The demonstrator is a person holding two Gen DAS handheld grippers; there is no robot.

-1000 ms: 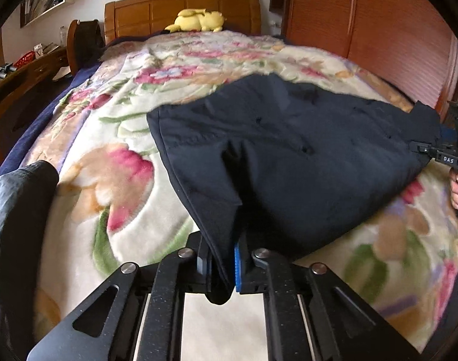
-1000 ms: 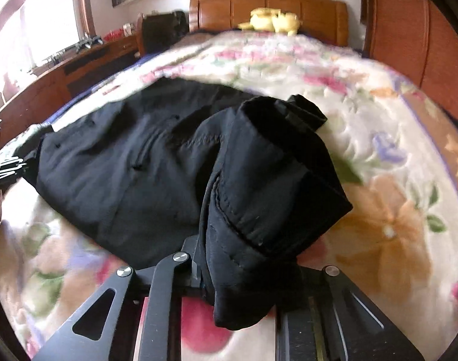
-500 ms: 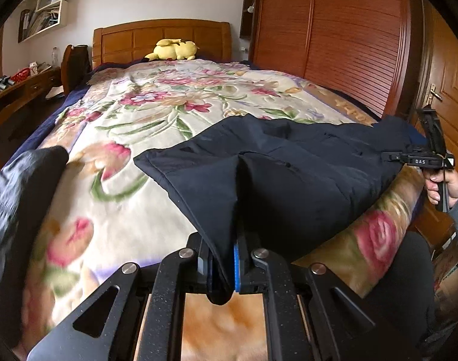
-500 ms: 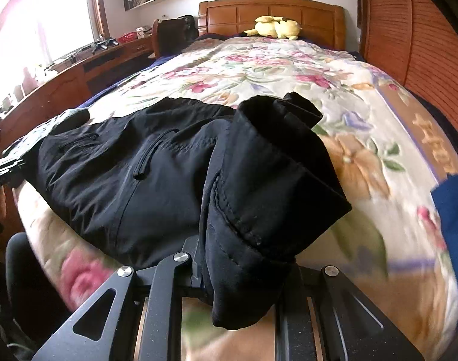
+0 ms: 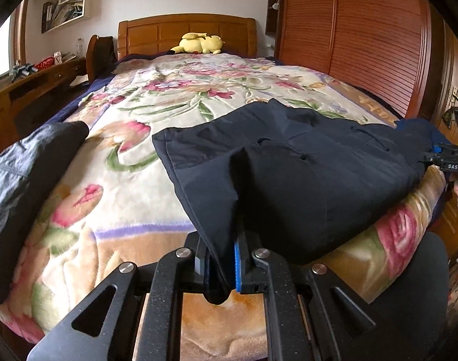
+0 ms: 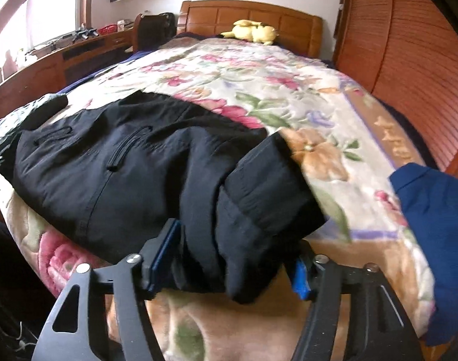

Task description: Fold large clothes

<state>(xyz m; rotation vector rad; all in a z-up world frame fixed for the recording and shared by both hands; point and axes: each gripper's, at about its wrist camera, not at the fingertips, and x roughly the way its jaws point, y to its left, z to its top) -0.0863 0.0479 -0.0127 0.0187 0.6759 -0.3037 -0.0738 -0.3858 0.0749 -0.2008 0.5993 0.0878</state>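
Observation:
A folded pair of black trousers point(image 5: 313, 174) lies across the foot of the floral bed. My left gripper point(image 5: 221, 267) is shut on its near left corner, which hangs pinched between the blue pads. In the right wrist view the same trousers point(image 6: 132, 168) lie on the bed, and their bunched end point(image 6: 238, 240) rests loose between the spread fingers of my right gripper point(image 6: 226, 273), which is open. The right gripper also shows at the far right of the left wrist view point(image 5: 451, 162).
The floral blanket point(image 5: 156, 114) covers the bed up to a wooden headboard point(image 5: 187, 30) with a yellow plush toy point(image 5: 200, 43). A dark garment point(image 5: 21, 177) lies at the left edge, a blue one point(image 6: 433, 210) at the right. A wooden wardrobe point(image 5: 364, 39) stands on the right, a desk point(image 5: 24, 90) on the left.
Both grippers pulled back and lowered, laying the trousers along the bed's foot. The right gripper has opened and let go of the bunched end it was gripping.

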